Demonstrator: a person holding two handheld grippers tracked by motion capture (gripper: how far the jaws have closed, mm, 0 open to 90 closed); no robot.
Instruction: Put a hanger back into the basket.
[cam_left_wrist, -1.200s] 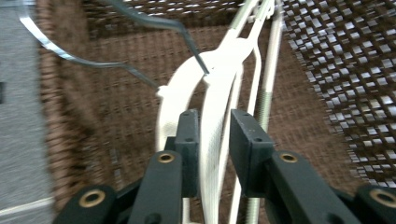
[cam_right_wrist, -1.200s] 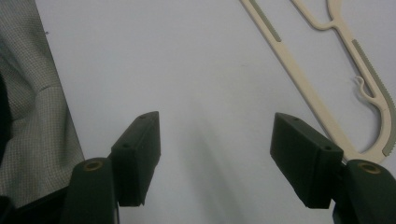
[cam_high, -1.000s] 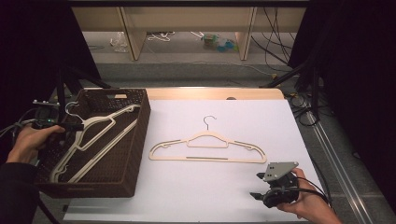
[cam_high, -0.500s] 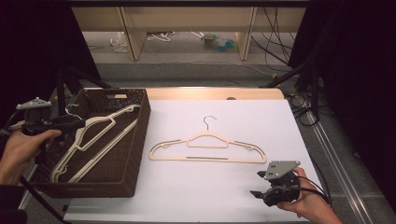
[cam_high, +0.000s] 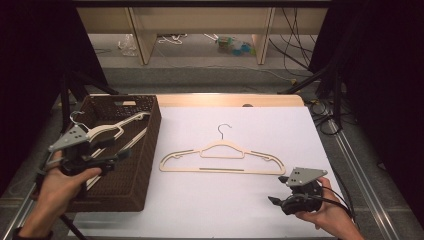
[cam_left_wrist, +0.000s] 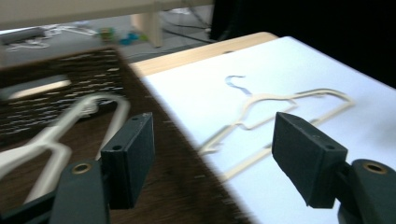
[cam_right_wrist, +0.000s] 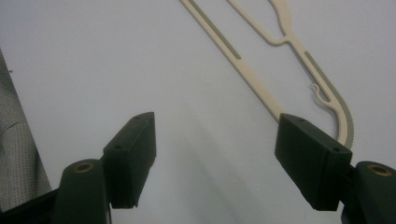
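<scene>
no text that can be read, no label, brand, number or sign on any thing, the pale tag on the basket (cam_high: 123, 103) wall too small to read

a lab: black curtains (cam_high: 30, 60), loose floor cables (cam_high: 300, 47)

**Hangers, basket share white-topped bench**

A cream hanger (cam_high: 222, 157) lies flat on the white sheet (cam_high: 240, 200) covering the bench (cam_high: 225, 100), its metal hook pointing to the far edge. Just beside it, at the left, a dark woven basket (cam_high: 145, 165) holds more pale hangers (cam_high: 107, 131). Cables (cam_high: 295, 60) trail across the floor beyond.
</scene>
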